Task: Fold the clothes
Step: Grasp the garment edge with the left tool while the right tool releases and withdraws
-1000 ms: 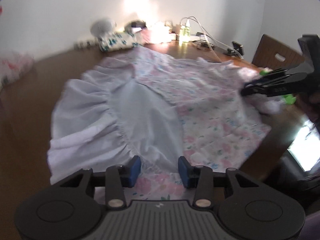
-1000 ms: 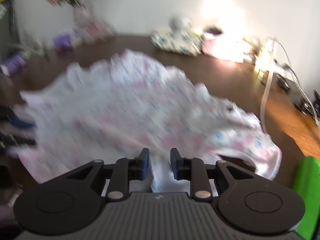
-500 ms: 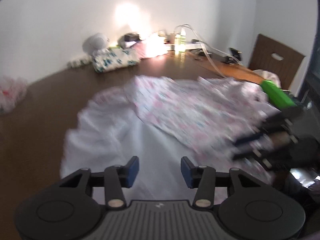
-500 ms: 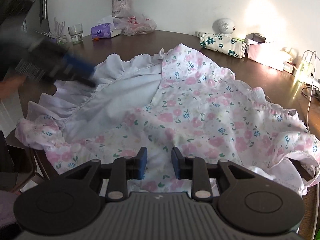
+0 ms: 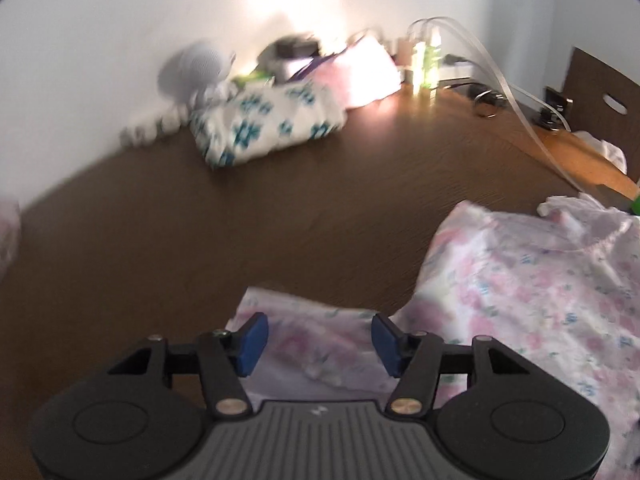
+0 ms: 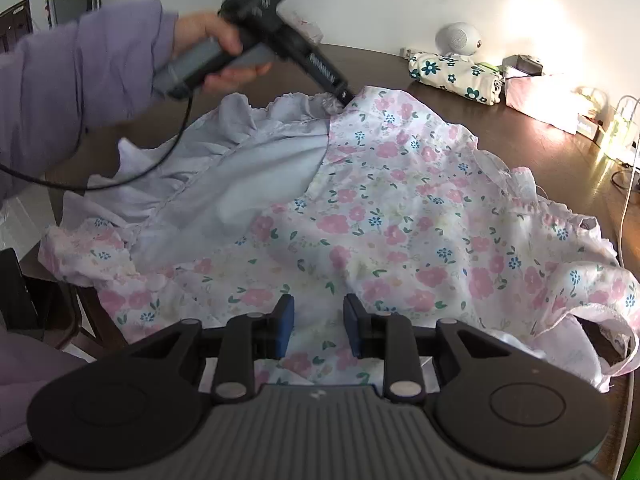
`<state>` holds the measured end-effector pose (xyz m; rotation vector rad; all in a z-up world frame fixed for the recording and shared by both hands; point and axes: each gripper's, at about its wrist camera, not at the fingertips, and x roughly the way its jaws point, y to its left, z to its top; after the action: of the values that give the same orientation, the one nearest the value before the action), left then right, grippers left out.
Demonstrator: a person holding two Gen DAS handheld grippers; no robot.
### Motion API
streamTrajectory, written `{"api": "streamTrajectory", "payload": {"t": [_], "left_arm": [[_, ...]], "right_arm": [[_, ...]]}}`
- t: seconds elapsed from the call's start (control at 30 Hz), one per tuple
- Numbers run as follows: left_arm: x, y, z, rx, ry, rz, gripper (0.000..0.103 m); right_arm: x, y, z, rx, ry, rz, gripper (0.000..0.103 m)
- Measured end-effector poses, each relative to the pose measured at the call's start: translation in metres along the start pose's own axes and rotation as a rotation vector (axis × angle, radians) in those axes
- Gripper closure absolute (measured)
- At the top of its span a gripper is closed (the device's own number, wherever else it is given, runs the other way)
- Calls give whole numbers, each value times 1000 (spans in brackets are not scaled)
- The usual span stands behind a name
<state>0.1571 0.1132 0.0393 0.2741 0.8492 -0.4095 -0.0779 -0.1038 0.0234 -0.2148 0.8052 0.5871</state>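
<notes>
Left wrist view: the left gripper point(image 5: 316, 338) hangs over the far corner of the dress point(image 5: 532, 304), its blue pads point(image 5: 252, 338) well apart. Floral cloth lies under and between them, but neither pad presses on it, so nothing is held. Bare table point(image 5: 240, 224) spreads ahead, with a folded floral bundle point(image 5: 268, 124) and clutter against the wall. The picture is blurred, so how near the pads sit to the cloth is hard to judge.

Right wrist view: the dress point(image 6: 400, 216) lies spread on the table point(image 6: 400, 68), floral side up on the right, with the pale lining point(image 6: 248, 168) turned up on the left. The left gripper point(image 6: 344, 98), held in a hand point(image 6: 216, 50) with a lilac sleeve point(image 6: 80, 76), has its tip down at the frilled hem at the far edge, where lining meets print. The right gripper point(image 6: 318, 322) rests low over the near edge. Its pads point(image 6: 285, 320) stand a little apart with cloth between them; whether they pinch that cloth I cannot tell.

The step in hand looks like taking hold for a fold: the left is set at the far hem corner, the right at the near edge. Next, I judge, the left pads must close on the frill, catching lining and print together. The right needs a sure pinch too, so both can lift and carry the side across without the thin cloth slipping or bunching.
</notes>
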Motion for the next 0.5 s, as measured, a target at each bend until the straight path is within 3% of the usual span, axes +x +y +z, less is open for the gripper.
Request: {"api": "streamTrajectory", "payload": {"t": [0.07,0.13,0.3,0.5], "left_arm": [[2,1,-7,-18,-18,38,47],[1,-1,-13,-42,-31,123,41],[-3,-12,-29,-106,-57,389,40],[-10,-8,-41,-188,-91,376,42]], "right_arm": [[1,-1,2,3,3,-1,76],[2,-1,4,-4,12,-4,76],[-3,-16,15,56,-26,-26,74],[-38,-74,64,232,-184,-160,63]]}}
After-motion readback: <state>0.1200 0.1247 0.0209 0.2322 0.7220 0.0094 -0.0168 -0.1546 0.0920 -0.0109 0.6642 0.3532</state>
